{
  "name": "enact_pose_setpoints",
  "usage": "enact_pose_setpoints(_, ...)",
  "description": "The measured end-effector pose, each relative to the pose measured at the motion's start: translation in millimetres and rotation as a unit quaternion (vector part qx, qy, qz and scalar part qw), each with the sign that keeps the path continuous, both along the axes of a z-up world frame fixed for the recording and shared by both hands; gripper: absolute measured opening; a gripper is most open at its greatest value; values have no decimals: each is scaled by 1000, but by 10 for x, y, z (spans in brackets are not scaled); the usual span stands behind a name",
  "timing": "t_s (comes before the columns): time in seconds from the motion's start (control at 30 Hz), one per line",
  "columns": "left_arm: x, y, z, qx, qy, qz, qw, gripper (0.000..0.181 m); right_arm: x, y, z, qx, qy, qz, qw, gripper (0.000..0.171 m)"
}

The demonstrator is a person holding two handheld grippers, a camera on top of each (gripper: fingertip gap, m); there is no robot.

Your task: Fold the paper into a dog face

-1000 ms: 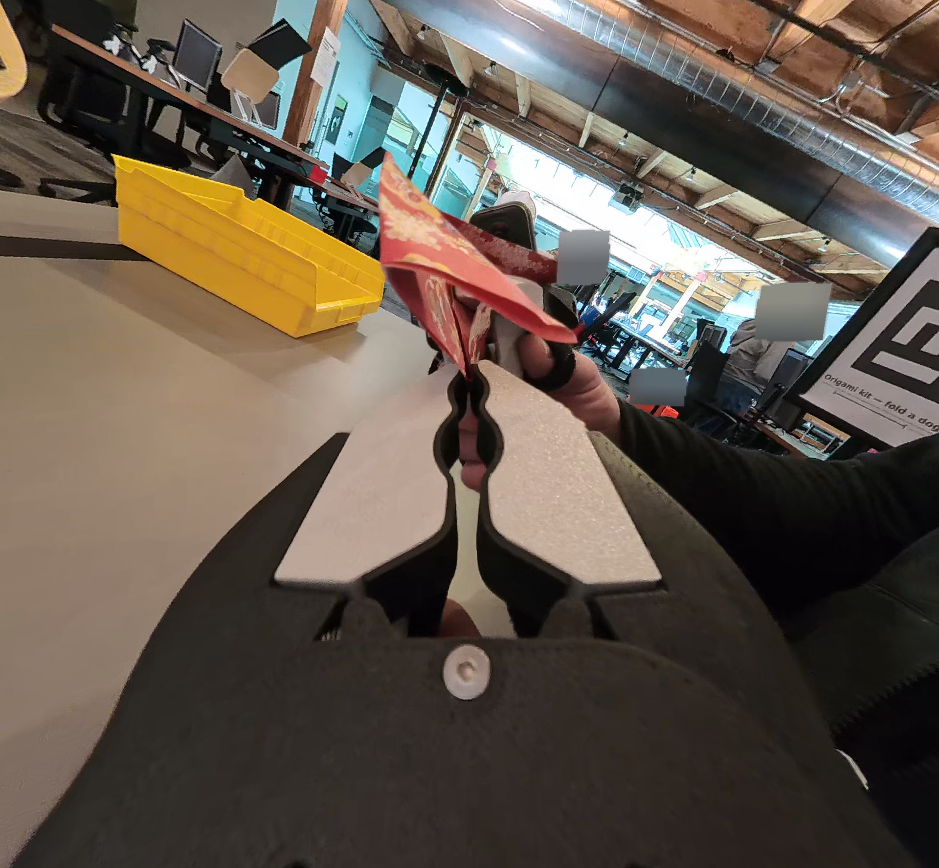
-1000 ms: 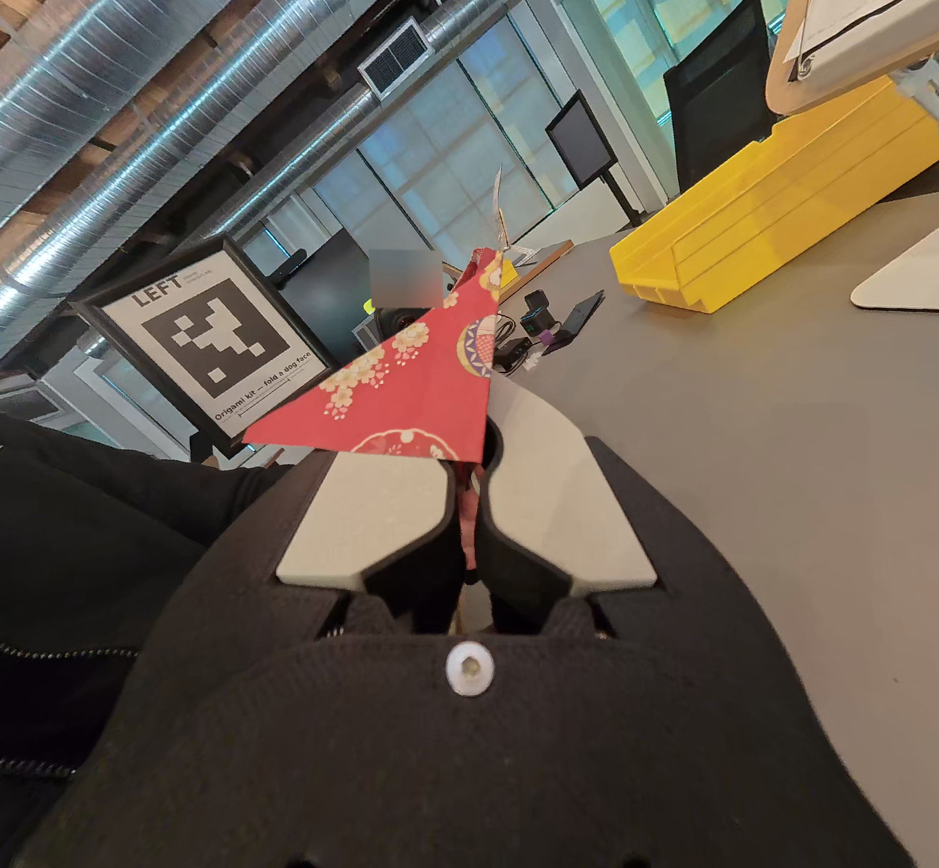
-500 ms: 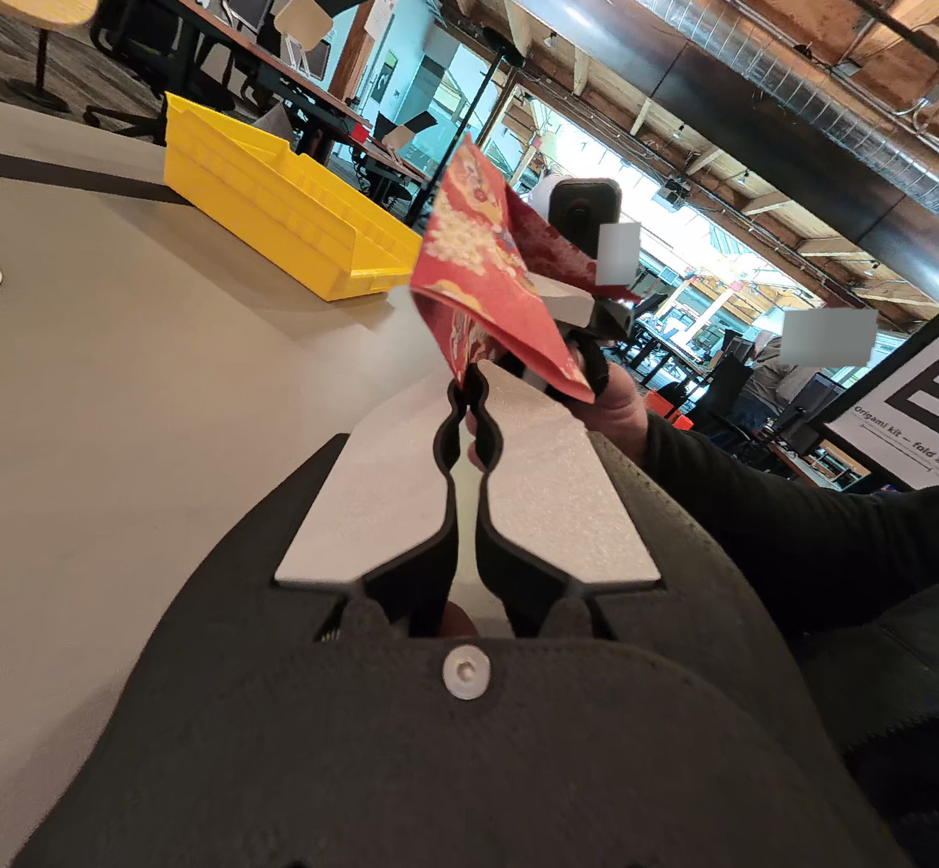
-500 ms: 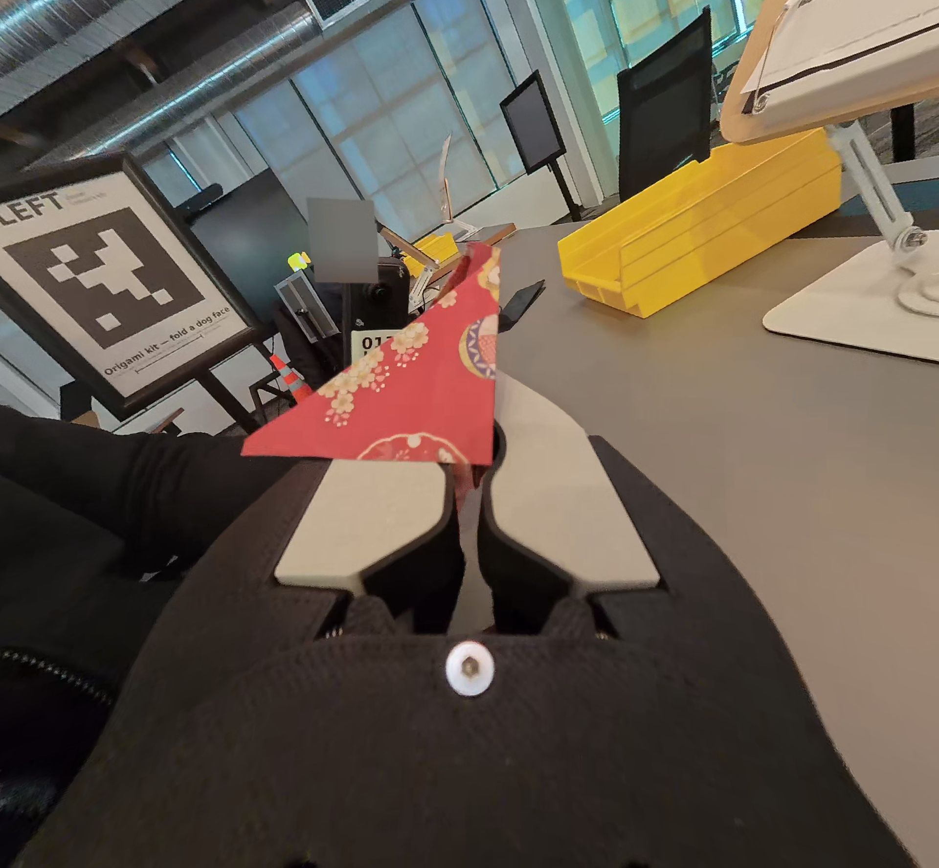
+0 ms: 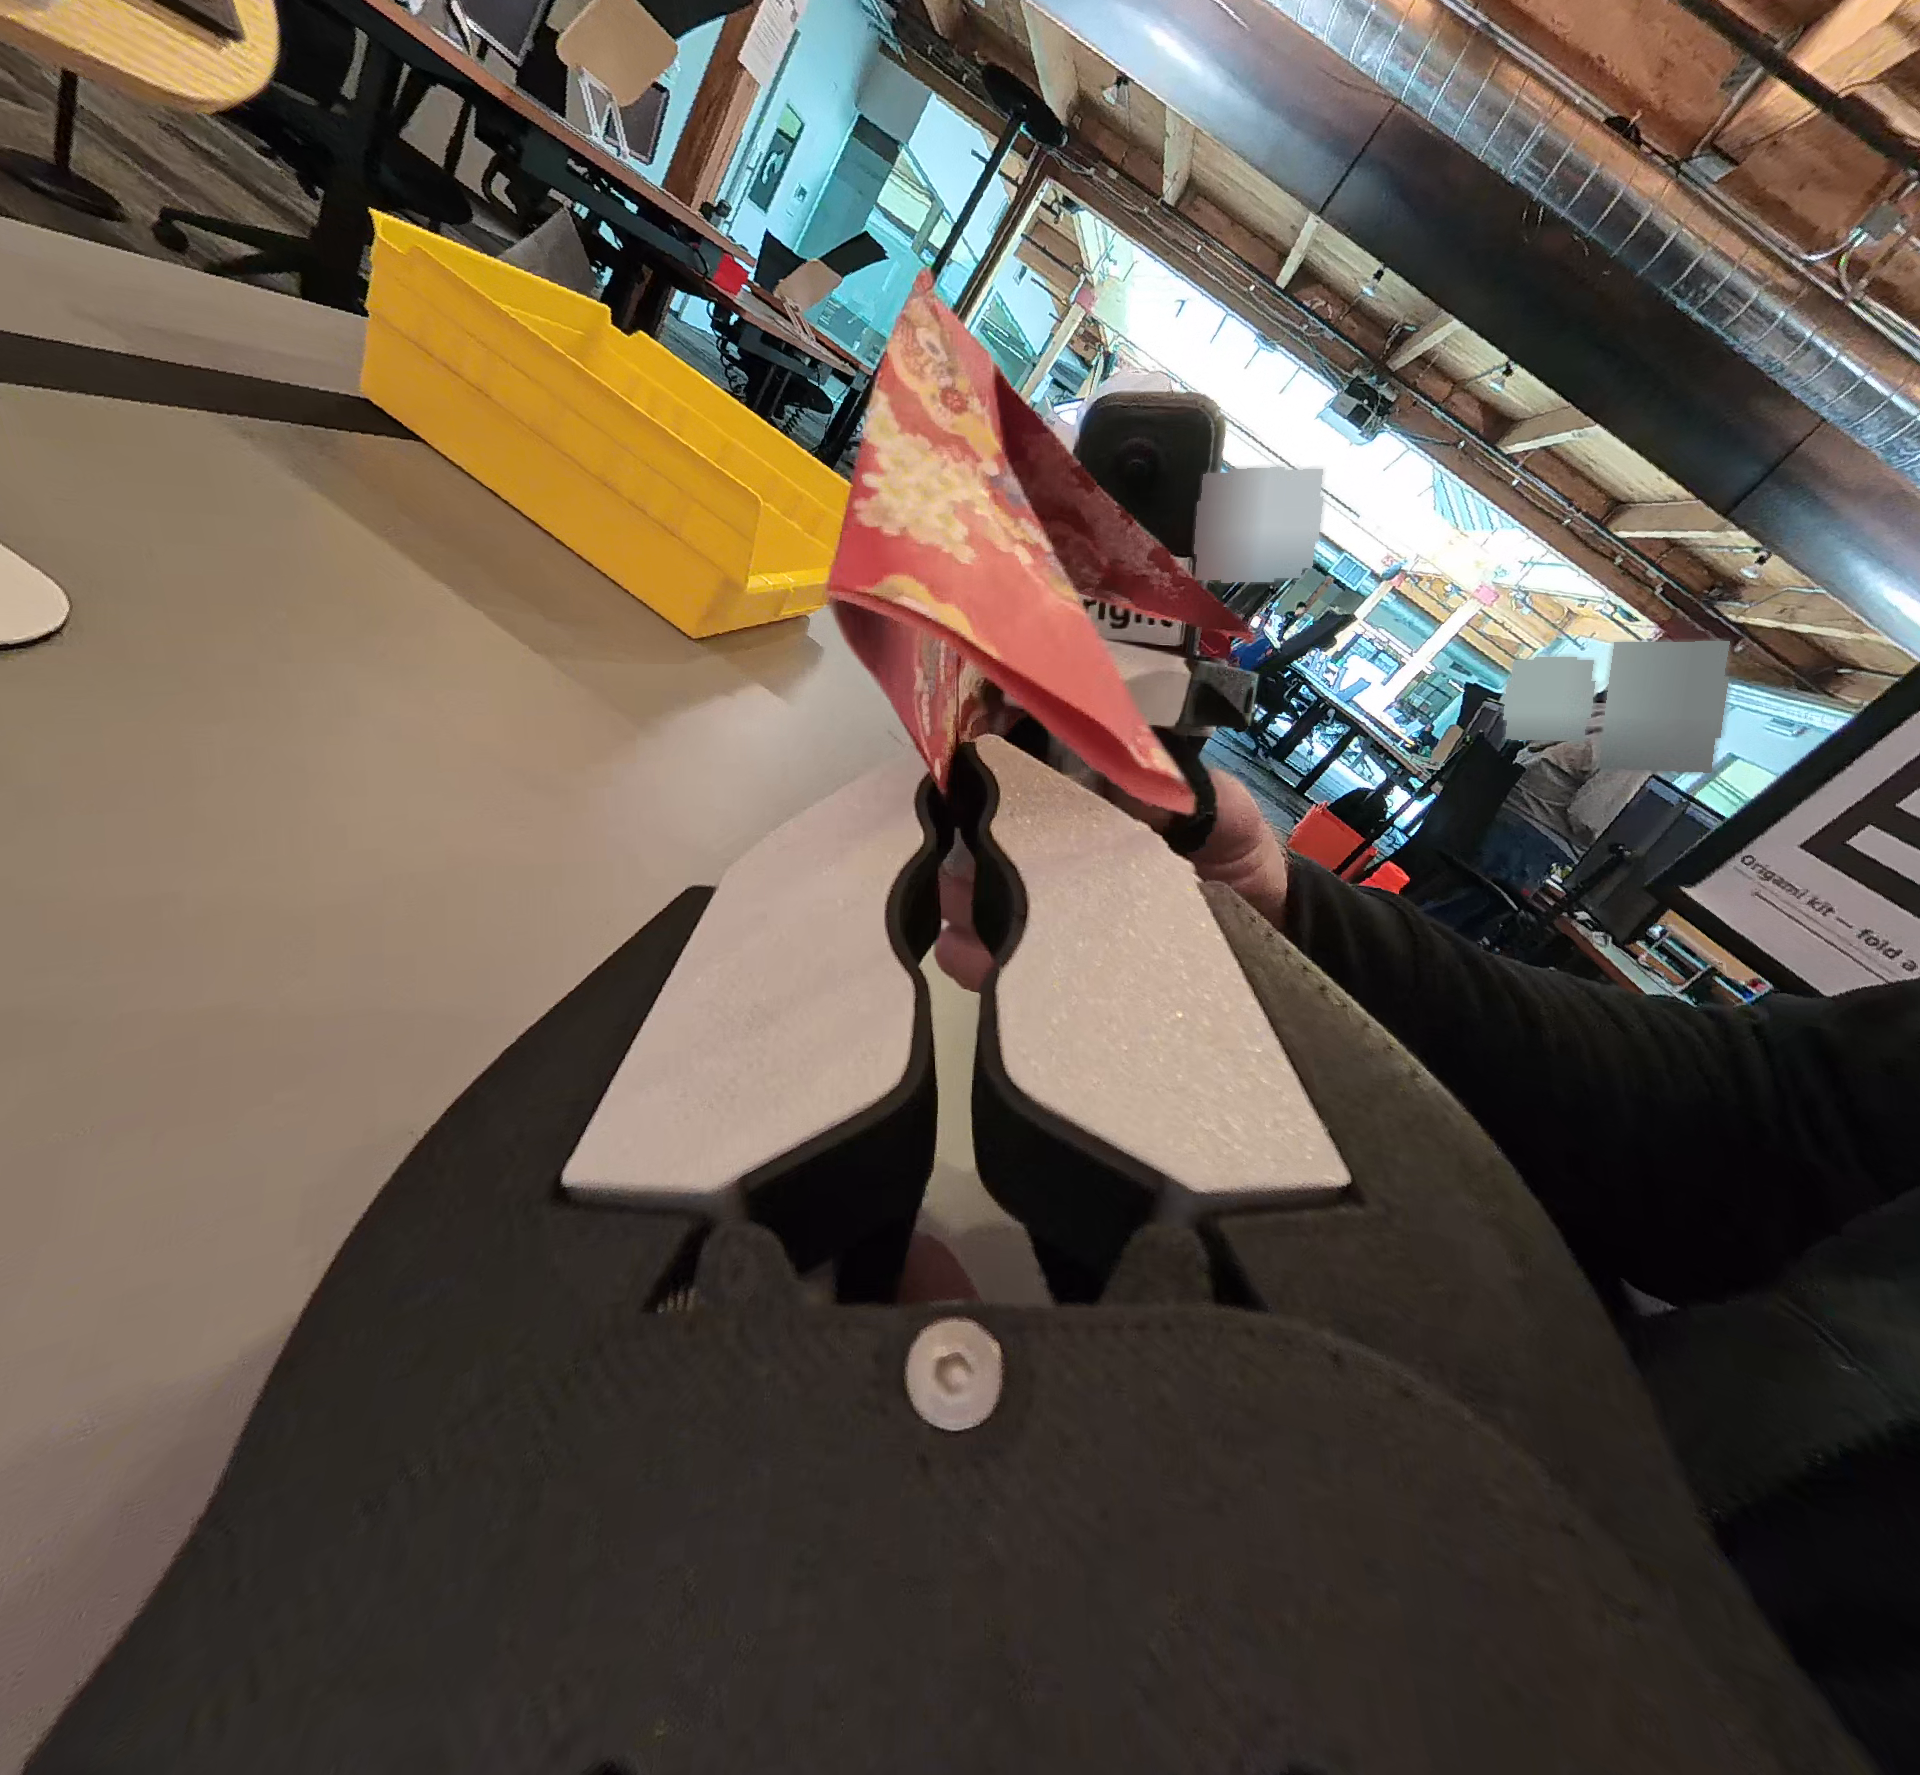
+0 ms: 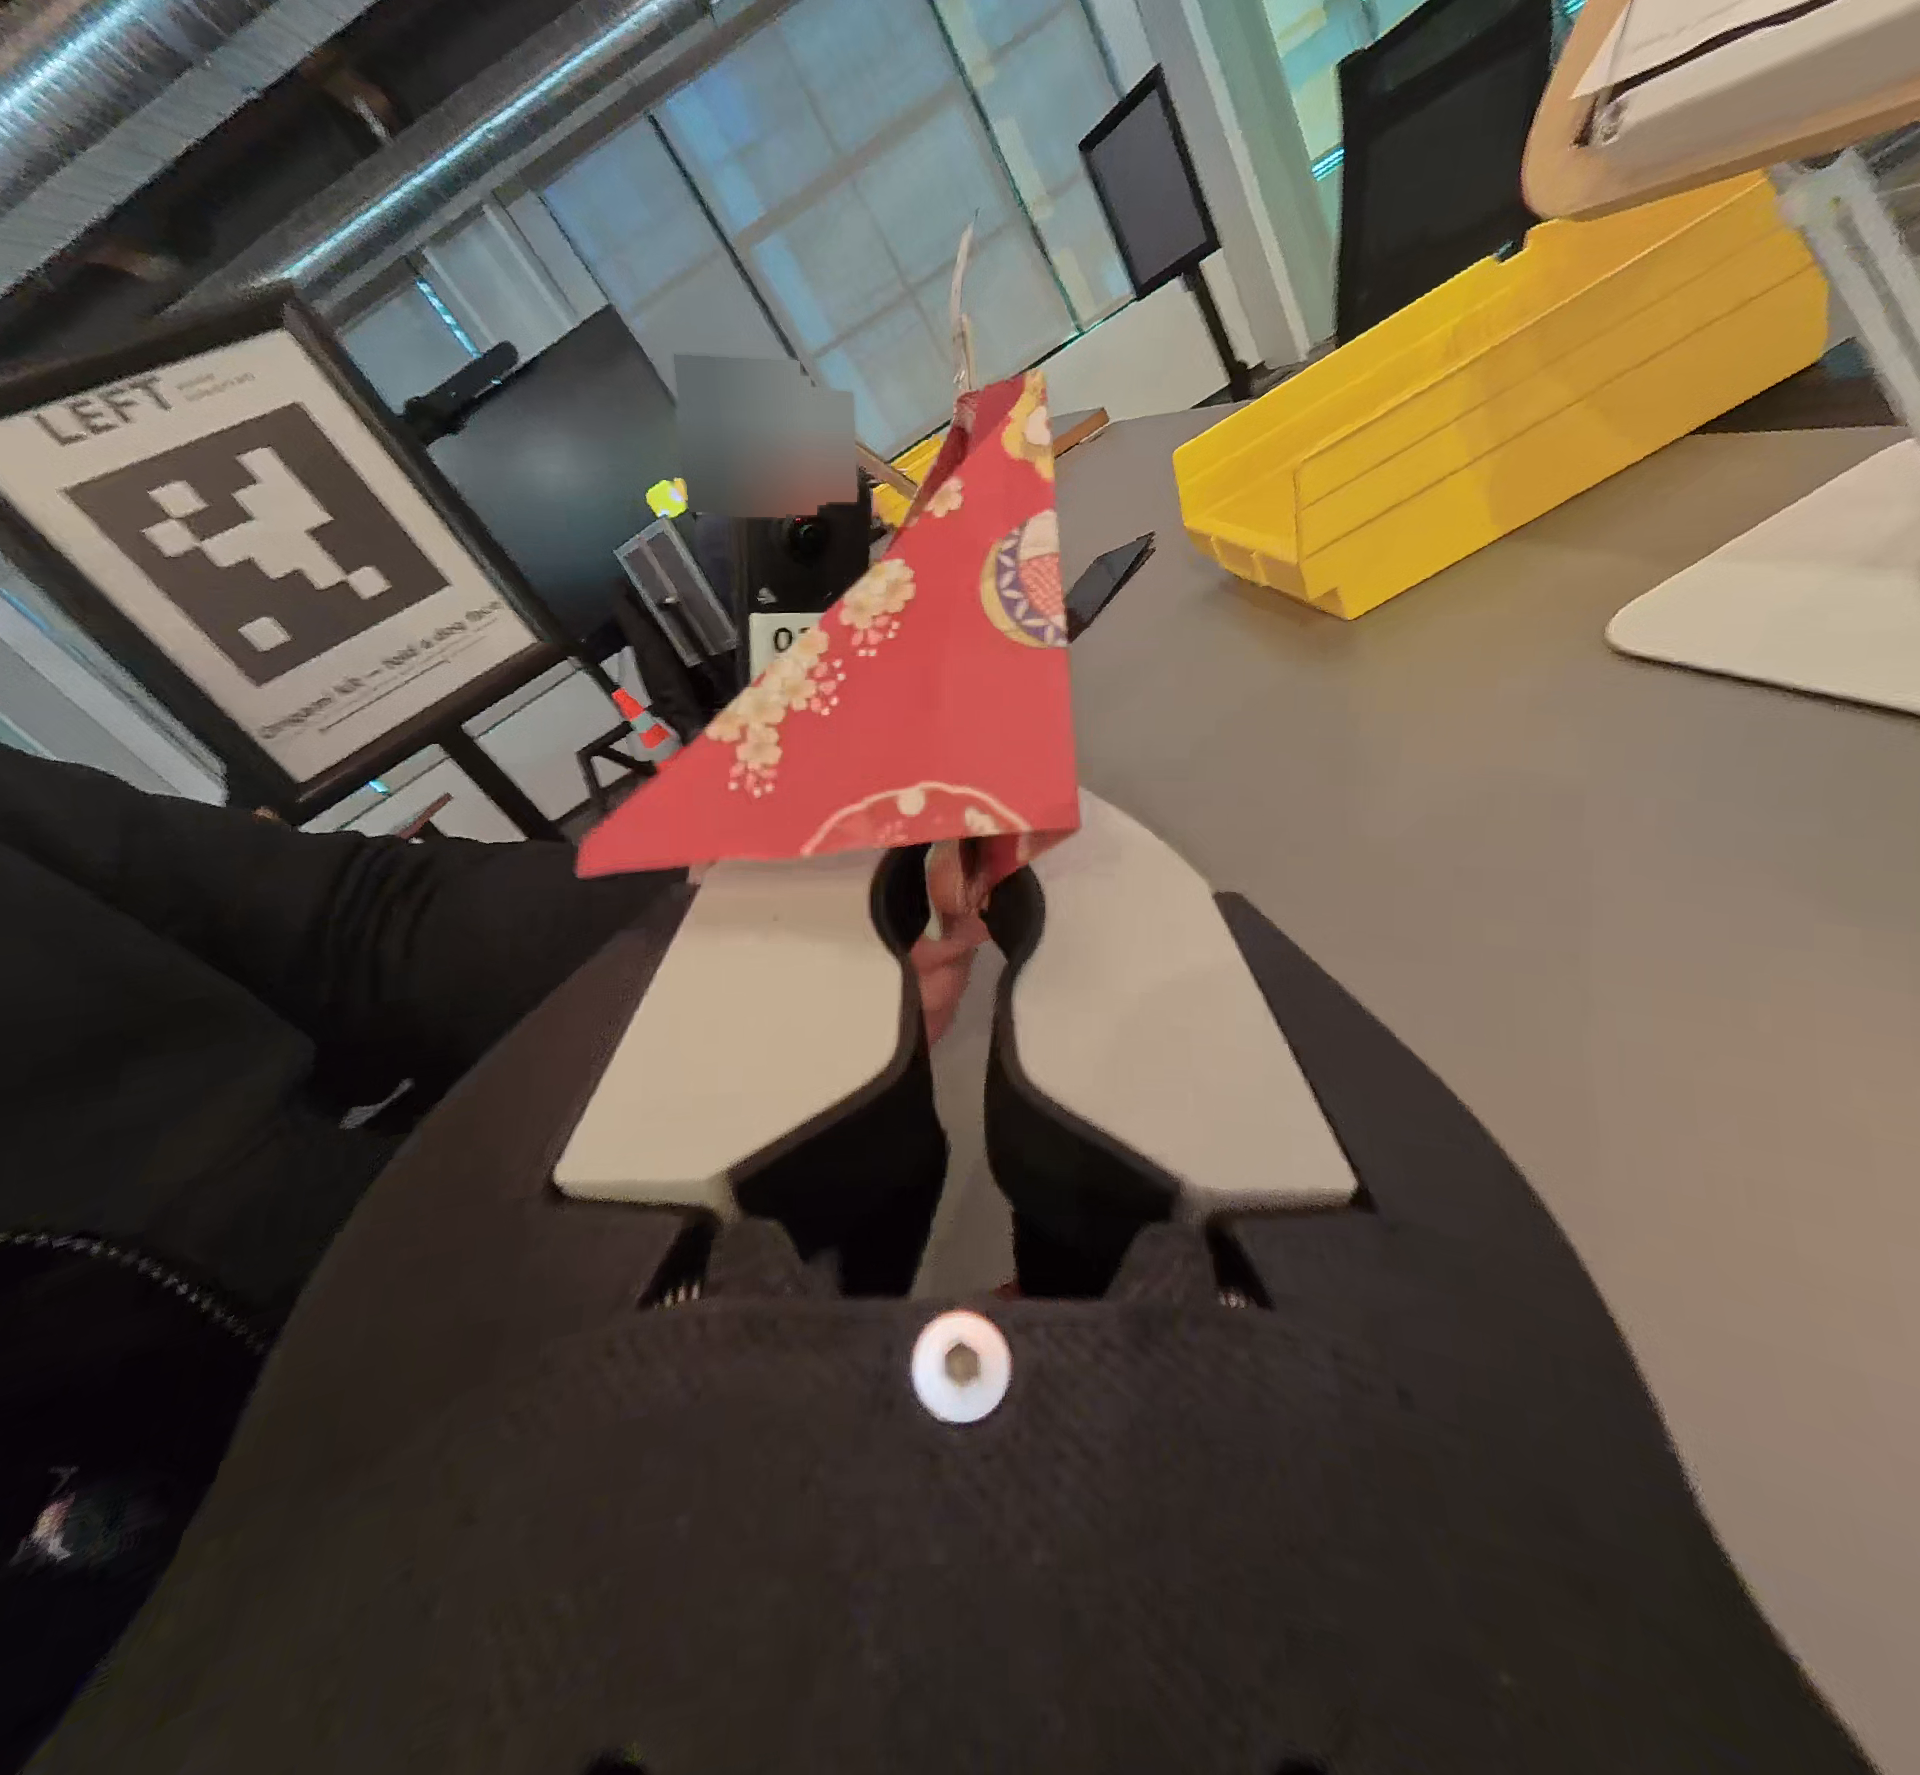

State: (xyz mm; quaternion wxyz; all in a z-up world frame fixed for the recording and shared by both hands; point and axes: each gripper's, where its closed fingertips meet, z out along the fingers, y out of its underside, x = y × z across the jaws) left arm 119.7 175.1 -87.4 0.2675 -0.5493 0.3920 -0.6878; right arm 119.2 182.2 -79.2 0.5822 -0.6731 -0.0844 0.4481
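**Both grippers pinch the folded red paper above the table**

The left gripper (image 5: 961, 775) has its two pale fingers pressed together at the tips, nipping the lower edge of the paper (image 5: 966, 562). The paper is red with gold and white flowers, already folded into a pointed shape, and it stands up from the fingertips clear of the grey table (image 5: 312, 790). Just behind the paper in the left wrist view sits the right gripper (image 5: 1143, 686), its camera facing this way, with a person's hand (image 5: 1236, 852) and black sleeve (image 5: 1558, 1102) holding it.

The right gripper (image 6: 961, 878) is likewise closed at its tips on the bottom of the same paper (image 6: 914, 686). From this side the paper reads as a red triangle, one corner pointing up and another out to the left, its lower edge lying over the left finger. Whether that edge touches the finger top cannot be told.

Farther out, a yellow bin (image 5: 582, 447) rests on the far part of the table, well apart from the paper; the right wrist view shows it (image 6: 1496, 437) to the far right. Near it stands the white base of a stand (image 6: 1787, 603) carrying a tilted board. To the left in the right wrist view is a framed sign (image 6: 249, 541) with a black and white square pattern. A dark phone (image 6: 1107, 572) lies on the table beyond the paper.
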Motion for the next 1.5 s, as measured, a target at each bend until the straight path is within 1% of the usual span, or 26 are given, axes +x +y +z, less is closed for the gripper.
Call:
enact_pose_setpoints(0.1,9,71,-20,-2,-1,7,1000,0,-18,84,-29,-3,-16,2,1000,0)
enact_pose_setpoints(0.3,-21,175,-59,-15,-1,8,1000,0,-39,199,-69,-7,1,9,1000,0)
enact_pose_setpoints(0.4,-27,197,-97,-19,5,3,1000,0,-15,230,-85,-18,17,7,1000,7)
enact_pose_setpoints(0.43,-28,204,-105,-22,6,1,1000,0,-3,235,-92,-20,18,6,1000,11)
enact_pose_setpoints(0.5,-33,226,-116,-26,8,-1,1000,0,29,248,-111,-28,21,5,999,26)
enact_pose_setpoints(0.53,-37,245,-119,-28,8,1,1000,0,43,244,-114,-27,22,6,999,26)
enact_pose_setpoints(0.57,-41,262,-122,-32,8,2,999,0,49,236,-117,-26,20,7,999,21)
enact_pose_setpoints(0.67,-48,305,-138,-37,12,5,999,0,61,221,-144,-30,11,11,999,22)
enact_pose_setpoints(0.73,-59,322,-129,-45,10,4,999,0,81,207,-143,-29,7,11,999,19)
enact_pose_setpoints(0.9,-72,355,-143,-51,16,5,999,0,168,168,-158,-42,11,16,999,27)
enact_pose_setpoints(0.93,-75,358,-143,-54,16,3,998,0,176,152,-170,-47,6,21,999,32)
enact_pose_setpoints(1.0,-84,362,-132,-60,12,-2,998,0,173,90,-227,-63,-9,44,997,33)
enact_pose_setpoints(1.07,-92,347,-130,-67,14,-14,998,0,247,60,-252,-68,-16,44,997,33)
enact_pose_setpoints(1.13,-105,346,-114,-71,9,-19,997,0,354,25,-197,-64,0,43,997,33)
enact_pose_setpoints(1.3,-105,221,-158,-65,27,-64,995,0,659,-44,35,-6,46,17,999,36)
enact_pose_setpoints(1.37,-100,122,-215,-54,44,-91,993,0,651,-69,51,-3,48,28,998,40)
enact_pose_setpoints(1.43,-99,6,-288,-43,64,-120,990,0,579,-94,73,0,46,46,998,38)
enact_pose_setpoints(1.5,-95,-73,-311,-35,68,-133,988,0,467,-106,4,-18,22,67,997,35)
